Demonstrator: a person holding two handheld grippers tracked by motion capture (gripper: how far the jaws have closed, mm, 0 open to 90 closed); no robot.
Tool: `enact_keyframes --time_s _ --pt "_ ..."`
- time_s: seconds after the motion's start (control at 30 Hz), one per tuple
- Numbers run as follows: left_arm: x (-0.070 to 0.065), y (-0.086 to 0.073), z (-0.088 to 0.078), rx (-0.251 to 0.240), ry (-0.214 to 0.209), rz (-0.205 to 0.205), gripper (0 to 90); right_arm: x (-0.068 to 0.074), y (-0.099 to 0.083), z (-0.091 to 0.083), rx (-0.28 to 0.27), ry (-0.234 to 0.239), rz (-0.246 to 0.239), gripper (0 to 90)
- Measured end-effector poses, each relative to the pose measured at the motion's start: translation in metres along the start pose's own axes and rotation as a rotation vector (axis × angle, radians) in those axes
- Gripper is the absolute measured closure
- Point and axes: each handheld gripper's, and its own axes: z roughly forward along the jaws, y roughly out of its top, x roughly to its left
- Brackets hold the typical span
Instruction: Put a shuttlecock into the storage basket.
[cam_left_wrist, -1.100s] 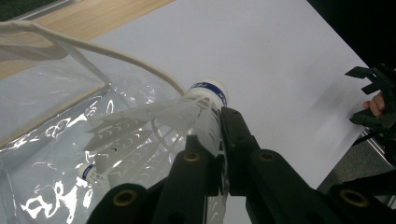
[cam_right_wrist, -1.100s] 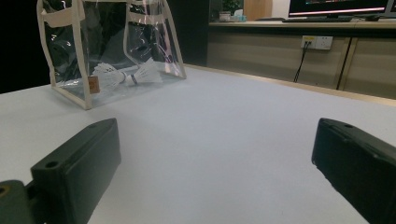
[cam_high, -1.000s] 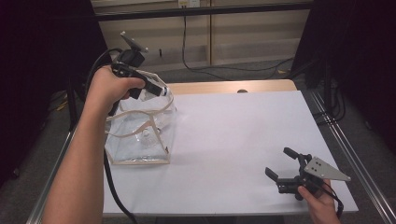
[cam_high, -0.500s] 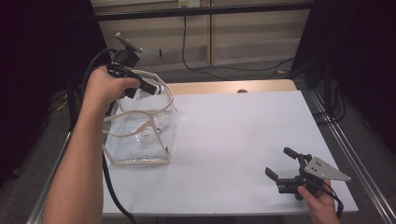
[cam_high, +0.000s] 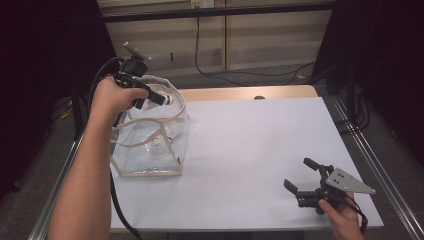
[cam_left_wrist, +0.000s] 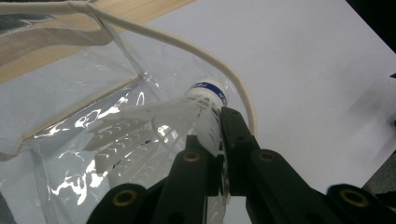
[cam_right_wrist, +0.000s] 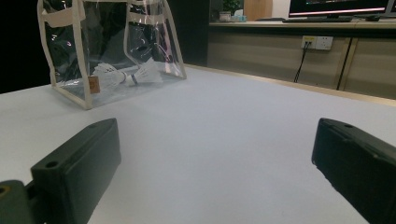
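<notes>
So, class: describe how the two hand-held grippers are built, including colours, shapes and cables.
Both are black with two blocky jaws. The left hand-held gripper trails a thick black cable; brass-coloured rivets stud its jaws in its own view. The right hand-held gripper carries a grey three-cornered plate dotted with small holes. Forearms are bare, without sleeves.

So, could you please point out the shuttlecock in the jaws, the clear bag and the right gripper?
shuttlecock (cam_left_wrist: 205, 100), left gripper view, on its white cork end.
bag (cam_high: 150, 172), high view, on its bottom edge trim.
right gripper (cam_high: 301, 175), high view, midway between its jaws.

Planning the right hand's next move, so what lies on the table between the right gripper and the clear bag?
Nothing: bare white table separates the right gripper from the clear bag, in the high view.
</notes>
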Motion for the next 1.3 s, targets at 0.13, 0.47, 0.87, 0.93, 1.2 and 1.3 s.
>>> enact_keyframes --time_s 0.13,0.47,0.87,0.93,1.2,1.3 --pt "0.003 -0.002 0.002 0.000 0.003 0.000 88.0 0.000 0.000 0.000 0.000 0.001 -0.001 0.9" --pt "0.005 -0.004 0.004 0.007 0.004 -0.001 88.0 0.000 0.000 0.000 0.000 0.001 -0.004 0.9" --pt "0.008 -0.007 0.007 0.009 0.013 -0.007 87.7 0.000 0.000 0.000 0.000 0.001 -0.002 0.9" --pt "0.009 -0.008 0.009 0.019 0.013 0.002 87.6 0.000 0.000 0.000 -0.001 0.002 -0.002 0.9" --pt "0.011 -0.010 0.017 0.033 0.012 -0.009 86.7 0.000 0.000 0.000 -0.001 0.001 -0.002 0.9" --pt "0.011 -0.011 0.019 0.032 0.019 -0.010 83.4 0.000 0.000 0.000 0.000 0.002 -0.001 0.9"
